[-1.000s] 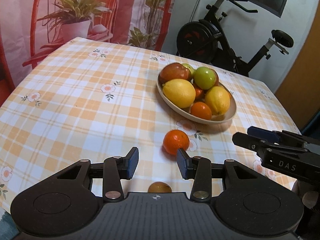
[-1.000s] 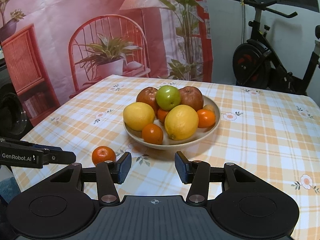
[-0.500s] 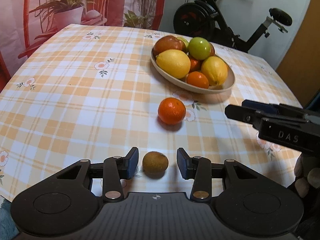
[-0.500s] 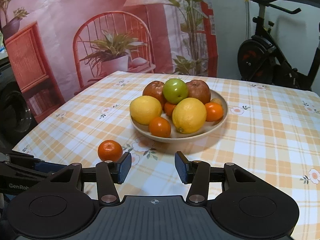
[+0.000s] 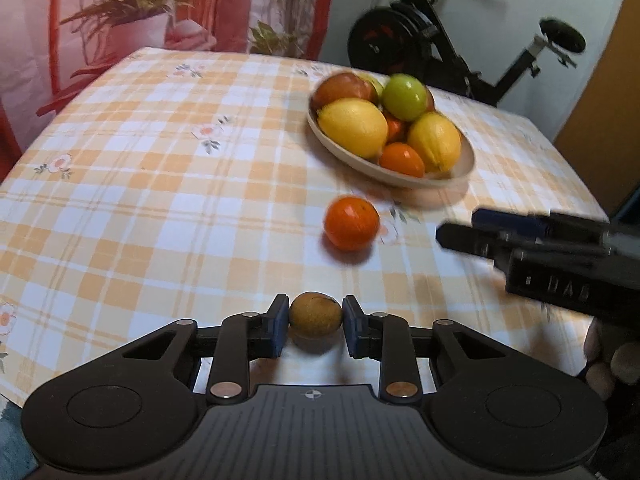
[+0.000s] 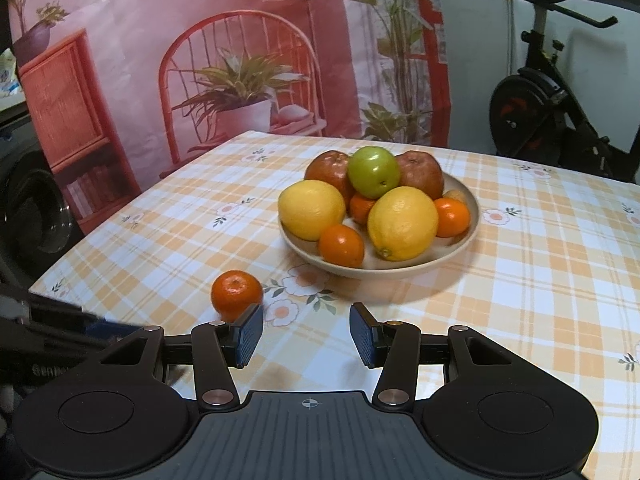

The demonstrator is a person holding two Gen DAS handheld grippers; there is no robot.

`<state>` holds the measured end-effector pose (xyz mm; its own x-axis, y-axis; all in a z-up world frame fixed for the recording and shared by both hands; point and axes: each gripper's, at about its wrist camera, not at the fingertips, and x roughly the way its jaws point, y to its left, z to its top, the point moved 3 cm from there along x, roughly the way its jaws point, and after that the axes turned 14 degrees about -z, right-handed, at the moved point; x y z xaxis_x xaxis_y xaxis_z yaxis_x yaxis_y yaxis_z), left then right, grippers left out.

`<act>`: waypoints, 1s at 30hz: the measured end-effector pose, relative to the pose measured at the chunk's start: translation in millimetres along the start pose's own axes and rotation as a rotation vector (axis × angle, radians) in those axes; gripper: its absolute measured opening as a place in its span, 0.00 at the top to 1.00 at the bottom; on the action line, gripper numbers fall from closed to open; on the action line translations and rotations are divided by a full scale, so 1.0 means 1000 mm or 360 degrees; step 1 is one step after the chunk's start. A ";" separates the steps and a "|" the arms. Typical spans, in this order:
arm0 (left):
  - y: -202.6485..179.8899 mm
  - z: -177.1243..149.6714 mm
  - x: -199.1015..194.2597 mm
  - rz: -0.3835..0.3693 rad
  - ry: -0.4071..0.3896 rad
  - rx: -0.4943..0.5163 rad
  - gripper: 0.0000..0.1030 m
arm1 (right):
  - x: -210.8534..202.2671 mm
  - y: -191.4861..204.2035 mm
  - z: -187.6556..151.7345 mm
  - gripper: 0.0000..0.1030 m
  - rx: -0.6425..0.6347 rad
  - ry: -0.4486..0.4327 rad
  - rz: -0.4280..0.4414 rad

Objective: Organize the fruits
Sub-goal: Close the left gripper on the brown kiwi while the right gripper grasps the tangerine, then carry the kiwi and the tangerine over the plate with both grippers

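Observation:
A small brown fruit sits on the checked tablecloth between the pads of my left gripper, whose jaws are closing and press on both its sides. A loose orange lies just beyond it, short of the beige bowl piled with lemons, oranges, red apples and a green apple. My right gripper stands open over the cloth with nothing between its fingers; the same orange lies just past its left fingertip. The bowl is ahead of it.
The table ends close under both grippers. An exercise bike stands behind the far right corner, and a printed backdrop hangs behind the table. A hand holds the right gripper at the right.
The left gripper drew back until the brown fruit came between its fingers, then its jaws closed on the fruit. The right gripper has hardly moved and stays open.

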<state>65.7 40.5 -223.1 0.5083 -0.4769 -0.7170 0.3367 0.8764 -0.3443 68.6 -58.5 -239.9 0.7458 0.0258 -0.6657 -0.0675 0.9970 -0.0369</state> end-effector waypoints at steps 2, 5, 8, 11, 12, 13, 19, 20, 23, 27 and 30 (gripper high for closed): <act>0.004 0.004 -0.005 0.0018 -0.0052 -0.0025 0.70 | 0.002 0.004 0.001 0.56 -0.0023 0.0004 0.0010; 0.009 0.008 -0.013 0.0060 -0.0127 -0.0055 0.70 | 0.007 0.015 0.005 0.56 -0.0080 0.0005 0.0035; 0.014 0.013 -0.019 0.0087 -0.0179 -0.0082 0.70 | 0.014 0.029 0.009 0.57 -0.0149 0.0002 0.0069; 0.017 0.016 -0.022 0.0102 -0.0209 -0.0093 0.70 | 0.021 0.042 0.014 0.57 -0.0208 0.0007 0.0098; 0.017 0.017 -0.023 0.0106 -0.0217 -0.0095 0.70 | 0.023 0.046 0.015 0.57 -0.0224 0.0008 0.0107; 0.018 0.018 -0.023 0.0110 -0.0223 -0.0097 0.70 | 0.025 0.049 0.016 0.57 -0.0238 0.0010 0.0115; 0.025 0.021 -0.026 0.0127 -0.0255 -0.0116 0.70 | 0.040 0.061 0.019 0.57 -0.0296 0.0045 0.0137; 0.026 0.021 -0.026 0.0128 -0.0257 -0.0119 0.70 | 0.043 0.062 0.019 0.57 -0.0296 0.0053 0.0139; 0.028 0.022 -0.025 0.0130 -0.0259 -0.0127 0.70 | 0.049 0.062 0.019 0.57 -0.0299 0.0075 0.0143; 0.028 0.022 -0.025 0.0130 -0.0258 -0.0129 0.70 | 0.053 0.063 0.018 0.64 -0.0297 0.0080 0.0153; 0.027 0.022 -0.024 0.0127 -0.0253 -0.0125 0.70 | 0.052 0.062 0.017 0.64 -0.0289 0.0077 0.0163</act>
<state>80.3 74.6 -201.8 0.6520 -0.4048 -0.6412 0.2307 0.9114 -0.3408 114.2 5.5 -263.9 0.6966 0.1184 -0.7076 -0.2630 0.9598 -0.0983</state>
